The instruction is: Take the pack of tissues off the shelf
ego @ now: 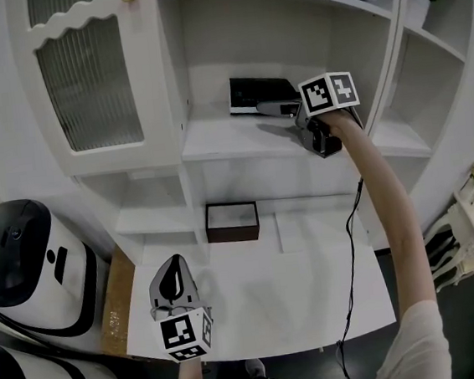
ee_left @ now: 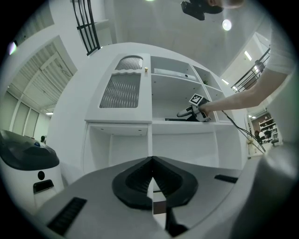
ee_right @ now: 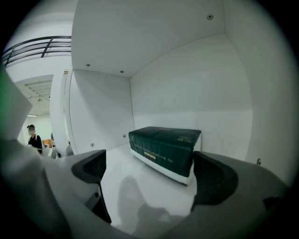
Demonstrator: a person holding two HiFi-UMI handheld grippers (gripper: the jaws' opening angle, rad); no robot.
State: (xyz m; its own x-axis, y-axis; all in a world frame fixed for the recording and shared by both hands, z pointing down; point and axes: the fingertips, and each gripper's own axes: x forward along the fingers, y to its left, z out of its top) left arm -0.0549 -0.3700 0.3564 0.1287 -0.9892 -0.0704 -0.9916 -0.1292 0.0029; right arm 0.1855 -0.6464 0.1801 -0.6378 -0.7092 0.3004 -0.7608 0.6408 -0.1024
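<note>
The pack of tissues (ee_right: 163,150) is dark green with a white base and lies on the white shelf (ego: 232,139) near the back wall. In the head view the pack (ego: 254,93) sits deep in the open compartment. My right gripper (ego: 274,109) reaches into that compartment, open, with its pads (ee_right: 212,175) short of the pack and nothing between them. The right gripper (ee_right: 152,170) points straight at the pack's near end. My left gripper (ego: 174,265) hangs low over the white counter (ego: 316,302), shut and empty, its jaws (ee_left: 150,179) pressed together.
A brown open box (ego: 232,221) stands at the back of the counter under the shelf. A ribbed-glass cabinet door (ego: 86,74) is left of the compartment. Black-and-white machines (ego: 21,257) stand at the left. A black cable (ego: 350,248) hangs from the right arm.
</note>
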